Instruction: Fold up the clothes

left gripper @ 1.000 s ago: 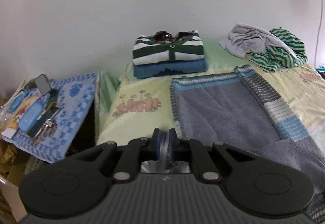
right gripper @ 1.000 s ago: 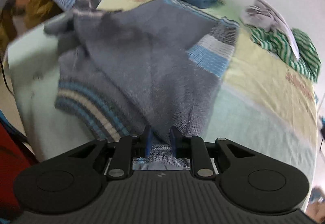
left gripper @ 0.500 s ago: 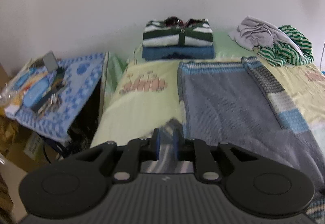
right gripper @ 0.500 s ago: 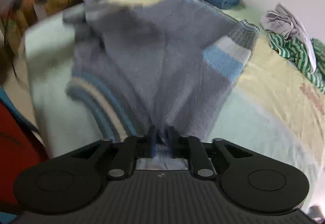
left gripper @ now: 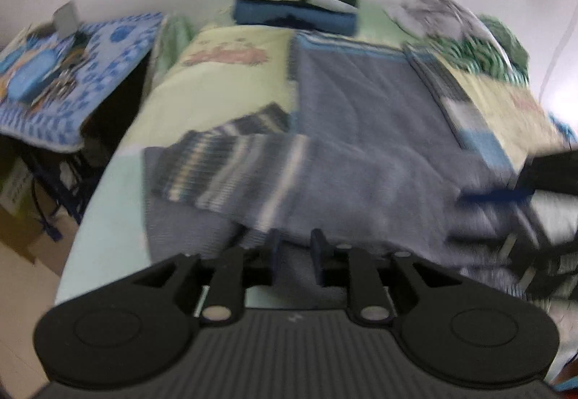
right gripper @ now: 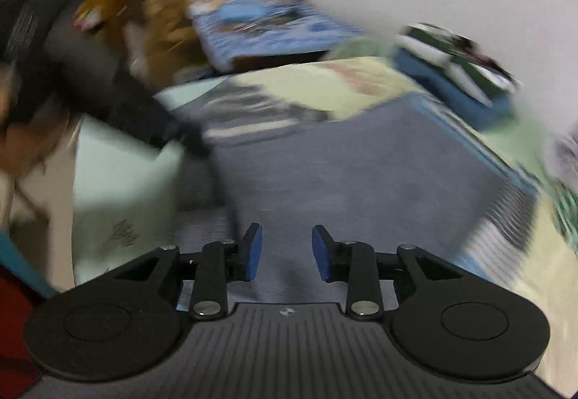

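A grey knit sweater with blue and cream stripes lies spread on the bed; its striped hem is folded back over the body. My left gripper sits low at the sweater's near edge, with grey knit between its narrowly parted fingers. My right gripper hovers just above the sweater, open, blue pads bare. The left gripper's dark body reaches in from the left of the right wrist view. Both views are blurred.
A stack of folded clothes sits at the head of the bed by the wall. A loose pile of grey and green-striped clothes lies at the back right. A side table with a blue cloth stands left of the bed.
Both grippers swung the sweater's lower part forward and down onto the bed. My right gripper let go of the knit and opened. The left fingers stand slightly wider apart than before.
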The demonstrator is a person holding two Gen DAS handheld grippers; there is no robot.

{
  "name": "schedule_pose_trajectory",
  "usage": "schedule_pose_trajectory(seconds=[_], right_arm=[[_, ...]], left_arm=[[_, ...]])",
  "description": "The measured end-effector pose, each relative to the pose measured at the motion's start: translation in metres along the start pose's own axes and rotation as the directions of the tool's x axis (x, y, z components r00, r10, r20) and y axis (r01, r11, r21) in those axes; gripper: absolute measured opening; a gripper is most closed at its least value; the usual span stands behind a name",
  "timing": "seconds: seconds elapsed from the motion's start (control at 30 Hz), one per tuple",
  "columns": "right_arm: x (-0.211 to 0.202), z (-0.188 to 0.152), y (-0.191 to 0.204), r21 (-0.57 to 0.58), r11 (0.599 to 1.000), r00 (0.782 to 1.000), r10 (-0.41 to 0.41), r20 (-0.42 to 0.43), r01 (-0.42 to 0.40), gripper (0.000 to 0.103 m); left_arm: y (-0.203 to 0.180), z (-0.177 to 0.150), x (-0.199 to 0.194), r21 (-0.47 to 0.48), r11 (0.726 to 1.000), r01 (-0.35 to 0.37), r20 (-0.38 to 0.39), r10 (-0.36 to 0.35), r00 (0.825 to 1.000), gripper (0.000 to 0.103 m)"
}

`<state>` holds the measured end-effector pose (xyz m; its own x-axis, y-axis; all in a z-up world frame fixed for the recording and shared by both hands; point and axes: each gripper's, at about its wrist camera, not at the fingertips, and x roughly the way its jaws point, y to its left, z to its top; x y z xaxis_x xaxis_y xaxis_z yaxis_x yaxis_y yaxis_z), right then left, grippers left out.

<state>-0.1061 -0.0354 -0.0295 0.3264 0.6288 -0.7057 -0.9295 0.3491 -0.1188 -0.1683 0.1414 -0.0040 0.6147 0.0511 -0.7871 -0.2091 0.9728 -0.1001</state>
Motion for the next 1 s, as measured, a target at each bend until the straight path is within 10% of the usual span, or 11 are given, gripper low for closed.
schedule_pose_trajectory(seconds=[0.17,0.4,0.6,0.83,0.93,1.0], right_arm=[[0.019,0.018,0.011,-0.019,1.0,0.999,-0.013,0.037,0.014,0.033],[0.042,0.065,-0.029,0.206,0.979,1.0,-0.012,0.029,0.006,0.036],[0.078,0.123,-0.038,0.307,0.936,0.984,0.172,0.037,-0.175,0.044],[0.146,0.154,0.004,0.146,0.969,0.964,0.221,-0.149,-0.199,0.046],[0.152,0.151,0.003,0.129,0.977,0.968,0.188,-0.164,-0.168,0.003],[0.139,0.149,-0.006,0.161,0.972,0.974,0.193,-0.114,-0.174,0.0]], left_arm=[[0.028,0.001,-0.009,0.001,0.999,-0.042,0.017,0.042,0.999,0.033],[0.021,-0.001,0.016,-0.077,0.989,0.129,-0.038,-0.132,0.991,0.035],[0.011,0.0,0.037,-0.131,0.975,0.179,0.007,-0.179,0.984,0.054],[0.009,0.002,0.051,-0.141,0.973,0.183,0.025,-0.181,0.983,0.013],[0.004,0.0,0.049,-0.134,0.974,0.182,0.023,-0.18,0.983,0.005],[0.001,-0.001,0.048,-0.13,0.975,0.181,0.022,-0.179,0.984,0.004]])
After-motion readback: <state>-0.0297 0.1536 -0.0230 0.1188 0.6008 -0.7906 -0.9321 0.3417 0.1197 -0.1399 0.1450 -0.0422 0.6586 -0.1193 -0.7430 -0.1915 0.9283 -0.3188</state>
